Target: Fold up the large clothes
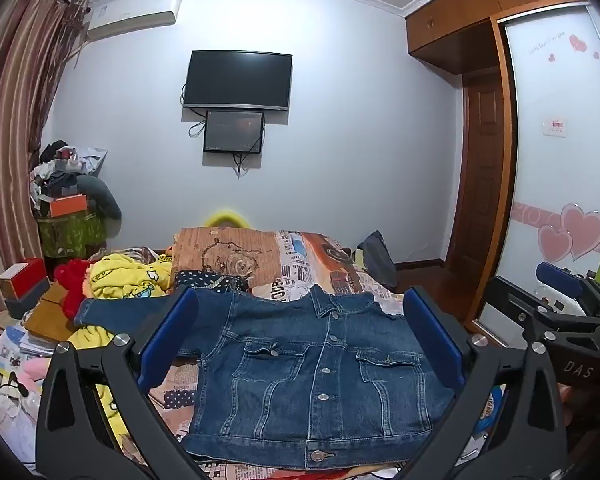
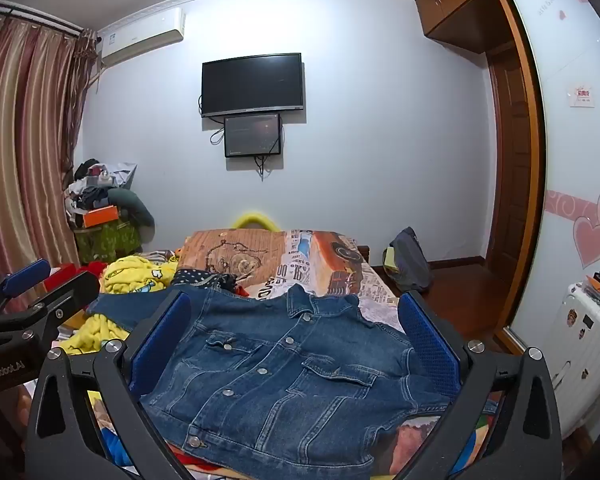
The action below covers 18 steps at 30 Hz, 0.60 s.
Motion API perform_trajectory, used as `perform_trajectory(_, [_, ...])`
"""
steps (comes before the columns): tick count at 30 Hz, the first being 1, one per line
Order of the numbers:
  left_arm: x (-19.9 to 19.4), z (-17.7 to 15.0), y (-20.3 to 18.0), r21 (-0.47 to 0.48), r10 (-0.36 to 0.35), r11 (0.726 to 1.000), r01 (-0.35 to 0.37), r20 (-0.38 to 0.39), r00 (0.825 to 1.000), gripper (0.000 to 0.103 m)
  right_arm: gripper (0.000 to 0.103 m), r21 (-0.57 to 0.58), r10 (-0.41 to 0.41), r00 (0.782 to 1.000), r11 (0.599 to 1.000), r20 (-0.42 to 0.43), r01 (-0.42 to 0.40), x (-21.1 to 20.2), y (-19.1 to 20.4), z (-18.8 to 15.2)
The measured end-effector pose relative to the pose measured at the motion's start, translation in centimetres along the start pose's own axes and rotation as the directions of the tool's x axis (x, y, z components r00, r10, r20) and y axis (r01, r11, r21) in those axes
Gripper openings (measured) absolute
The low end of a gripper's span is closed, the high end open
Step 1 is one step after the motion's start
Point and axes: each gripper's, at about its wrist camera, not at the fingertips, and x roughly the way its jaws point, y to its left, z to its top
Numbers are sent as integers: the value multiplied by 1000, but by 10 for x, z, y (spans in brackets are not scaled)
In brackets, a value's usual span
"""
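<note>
Denim jacket [image 1: 320, 376] lying face up and buttoned on the bed [image 1: 300, 264], collar toward the far wall, hem nearest the cameras. One sleeve [image 1: 112, 312] stretches out flat to the left of the jacket body, over a yellow printed garment [image 1: 128, 280]; the other sleeve is not visible in either view.

Left gripper [image 1: 300, 344] and right gripper [image 2: 296, 344] both hover above the jacket with jaws spread wide, blue pads [image 1: 168, 336] framing the garment's two sides; neither holds anything. In the left wrist view the right gripper appears at the right edge, beyond the jacket; in the right wrist view the left gripper [image 2: 32, 284] appears at the left edge.

Containers: left of the jacket, a green patterned bin [image 1: 70, 232] in the far corner carries an orange box [image 1: 68, 205] and a heap of mixed clothing [image 1: 60, 164] piled above its rim. Right of the jacket, a white suitcase [image 2: 584, 344] stands closed with small items [image 2: 598, 282] on top.

Edges and room: the jacket's hem lies close to the near edge of the bed. Left of the jacket the bed is crowded with the yellow garment, a red item [image 1: 72, 280] and a red-and-grey box [image 1: 24, 284]. Beyond the collar, the patterned bedding [image 1: 228, 256] rises in a fold. Right of the jacket the bed edge drops to bare wooden floor [image 2: 460, 292] running to the wardrobe door [image 2: 572, 160].
</note>
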Motion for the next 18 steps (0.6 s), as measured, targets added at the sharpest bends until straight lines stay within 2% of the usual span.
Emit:
perform_trajectory(8, [-2, 0, -9, -2, 8, 1000, -8, -17, 1000, 103, 103, -7, 1, 1000, 1000, -1, -1, 0, 1, 1])
perform_trajectory(10, [6, -4, 9, -28, 3, 1000, -4, -19, 1000, 103, 103, -6, -3, 1000, 1000, 0, 3, 2, 1, 1])
perform_trajectory(18, [8, -7, 11, -34, 20, 999, -21, -23, 1000, 103, 103, -8, 0, 1000, 1000, 0, 0, -1, 4, -1])
